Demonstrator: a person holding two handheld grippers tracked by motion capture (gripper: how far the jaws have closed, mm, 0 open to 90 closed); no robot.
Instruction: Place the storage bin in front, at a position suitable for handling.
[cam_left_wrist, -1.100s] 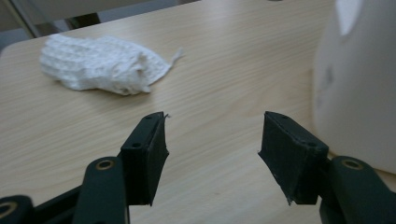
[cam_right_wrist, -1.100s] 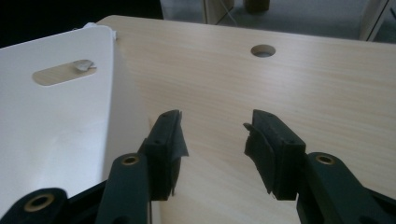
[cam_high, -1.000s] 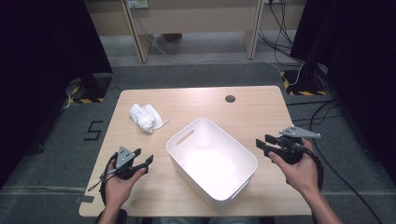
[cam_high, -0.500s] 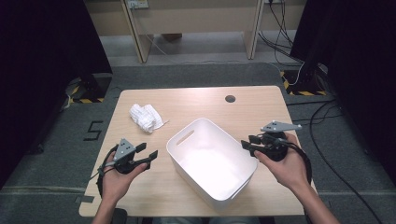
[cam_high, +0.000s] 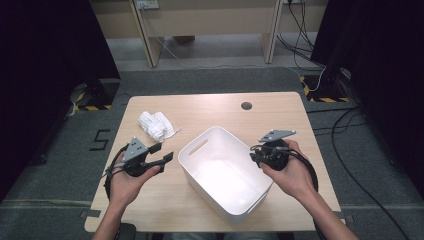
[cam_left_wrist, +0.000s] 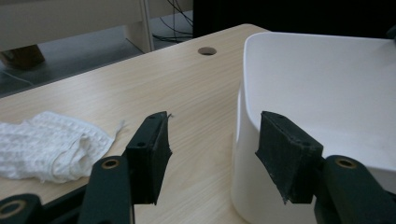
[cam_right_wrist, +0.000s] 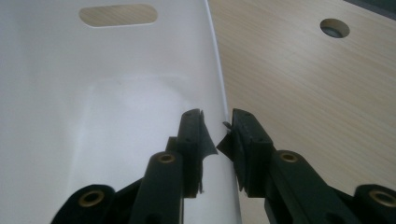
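A painted figure "5" (cam_high: 98, 140) is showing on the grey floor beside the wooden bench (cam_high: 210, 107), off beyond the left gripper's (cam_high: 161, 152) outer side — the one piece of writing that can be read.

A white plastic bin (cam_high: 200, 172) is sitting on the bench between the two grippers, and nothing is lying inside it; a slot handle (cam_right_wrist: 117, 15) is cut into its far wall.

The right gripper (cam_right_wrist: 215, 133) is straddling the bin's rim, one of its fingers (cam_right_wrist: 191, 140) inside the wall and the other outside. Its jaws have just been closing with the rim between them, and they are standing narrow around it — whether the pads are already pressing on the plastic cannot be told.

The left gripper is hovering released, fingers (cam_left_wrist: 152, 149) apart with nothing between them, and the bin's near wall is standing just past its right finger.

A crumpled white cloth (cam_high: 156, 125) is lying on the bench ahead of the left fingers, apart from the bin. A round hole (cam_high: 246, 105) is showing in the bench beyond the bin.
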